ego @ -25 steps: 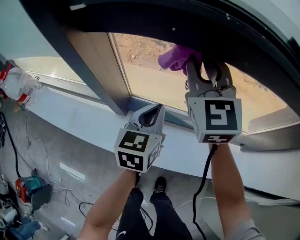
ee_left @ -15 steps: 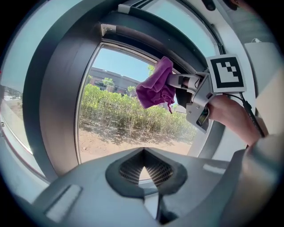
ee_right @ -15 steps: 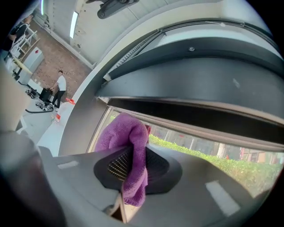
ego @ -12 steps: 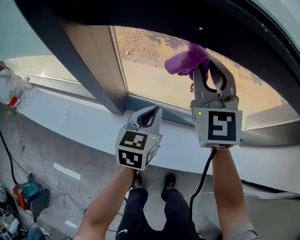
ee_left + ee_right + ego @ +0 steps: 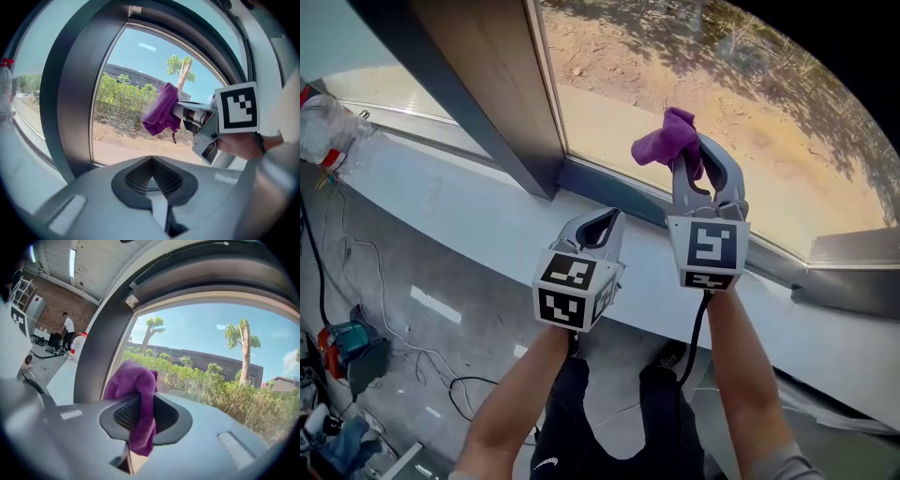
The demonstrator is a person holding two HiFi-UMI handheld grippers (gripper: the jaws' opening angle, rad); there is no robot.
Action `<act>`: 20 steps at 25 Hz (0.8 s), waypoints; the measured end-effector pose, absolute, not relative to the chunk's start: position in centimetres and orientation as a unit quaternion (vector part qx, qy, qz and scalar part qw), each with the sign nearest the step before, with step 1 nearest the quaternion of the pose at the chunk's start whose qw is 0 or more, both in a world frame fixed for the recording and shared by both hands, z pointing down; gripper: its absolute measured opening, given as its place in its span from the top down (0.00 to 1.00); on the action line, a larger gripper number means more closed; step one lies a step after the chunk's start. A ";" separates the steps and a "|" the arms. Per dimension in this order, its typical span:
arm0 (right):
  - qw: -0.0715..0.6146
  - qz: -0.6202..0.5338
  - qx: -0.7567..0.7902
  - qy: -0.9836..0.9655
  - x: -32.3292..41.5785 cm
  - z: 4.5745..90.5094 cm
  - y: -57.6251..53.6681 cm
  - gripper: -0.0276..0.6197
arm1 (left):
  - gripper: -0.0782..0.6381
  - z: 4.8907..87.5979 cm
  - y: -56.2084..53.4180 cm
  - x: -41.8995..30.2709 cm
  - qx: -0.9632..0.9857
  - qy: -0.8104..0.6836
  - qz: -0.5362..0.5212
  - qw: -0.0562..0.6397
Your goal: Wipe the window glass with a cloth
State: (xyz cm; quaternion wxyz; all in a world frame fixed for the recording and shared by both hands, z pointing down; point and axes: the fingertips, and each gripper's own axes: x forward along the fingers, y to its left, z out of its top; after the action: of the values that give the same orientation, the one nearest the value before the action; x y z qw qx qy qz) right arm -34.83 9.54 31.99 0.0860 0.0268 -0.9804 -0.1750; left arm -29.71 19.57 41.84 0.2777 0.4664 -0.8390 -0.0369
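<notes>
Window glass (image 5: 609, 84) ahead; our right gripper (image 5: 698, 157), clamped on the purple cloth (image 5: 666, 141), has moved down the pane, so we judge wiping under way; left gripper (image 5: 600, 225) pinched together, empty.

Probably a workshop: brick wall (image 5: 56, 303), strip lights (image 5: 74, 261), cables (image 5: 319, 272) strewn over concrete floor (image 5: 441, 356).

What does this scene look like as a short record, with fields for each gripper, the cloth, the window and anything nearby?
Right gripper: shut on the cloth, held up near the window glass
Left gripper: shut, empty, lower, near the sill
Cloth: purple, bunched; contact with glass unclear
Window glass: sunlit ground and trees outside
Nearby: plastic bottle on the sill, far left
</notes>
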 end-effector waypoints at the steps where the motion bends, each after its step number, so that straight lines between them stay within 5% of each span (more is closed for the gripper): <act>1: 0.100 -0.166 0.022 -0.981 -34.9 34.0 9.5 0.83 | 0.89 42.6 19.6 -29.5 0.464 -0.839 -0.040 0.282; 20: 0.277 -0.128 0.015 -0.952 -35.9 59.4 9.8 0.83 | 0.89 53.9 22.0 -29.0 0.462 -0.820 0.001 0.337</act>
State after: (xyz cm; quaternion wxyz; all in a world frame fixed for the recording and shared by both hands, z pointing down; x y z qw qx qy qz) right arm -35.94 9.84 59.43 0.2773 0.0149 -0.9521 -0.1283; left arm -29.00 22.02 53.90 0.3374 0.4617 -0.8204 0.0014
